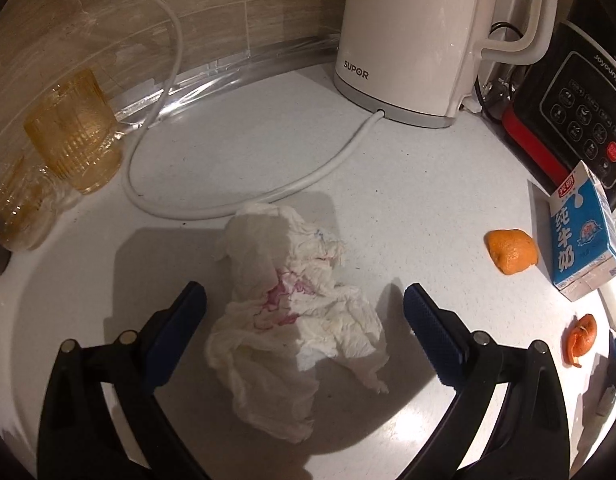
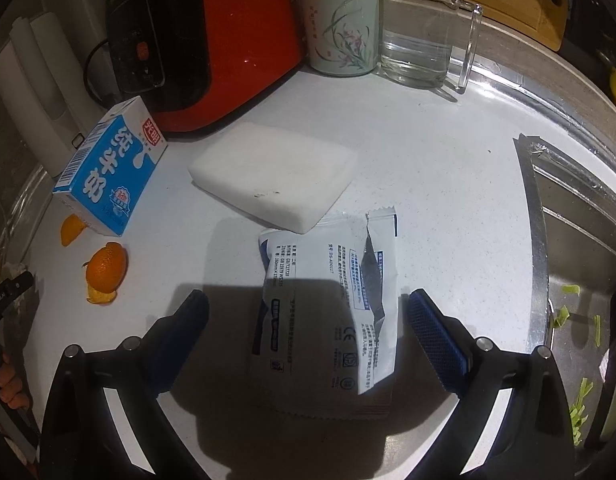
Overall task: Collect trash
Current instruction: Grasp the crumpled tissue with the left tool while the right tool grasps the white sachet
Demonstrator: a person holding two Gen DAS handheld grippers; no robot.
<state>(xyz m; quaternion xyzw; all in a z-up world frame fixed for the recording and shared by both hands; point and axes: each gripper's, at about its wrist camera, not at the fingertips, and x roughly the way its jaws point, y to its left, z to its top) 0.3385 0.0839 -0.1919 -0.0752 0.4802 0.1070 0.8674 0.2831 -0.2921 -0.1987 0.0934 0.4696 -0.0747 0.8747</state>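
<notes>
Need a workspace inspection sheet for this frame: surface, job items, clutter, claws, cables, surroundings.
Surface: pale speckled counter, a few dark specks.
Job's things: crumpled tissue with pink stains; torn wrapper; orange peel pieces; milk carton lying on its side.
Clutter: white sponge block, amber glasses, floral cup, glass mug.
Grippers: left claw open, straddling the tissue; right claw open around the wrapper.
Cables: white kettle cord loops beside the tissue.
Surroundings: kettle, red-black appliance, sink with green scraps.
</notes>
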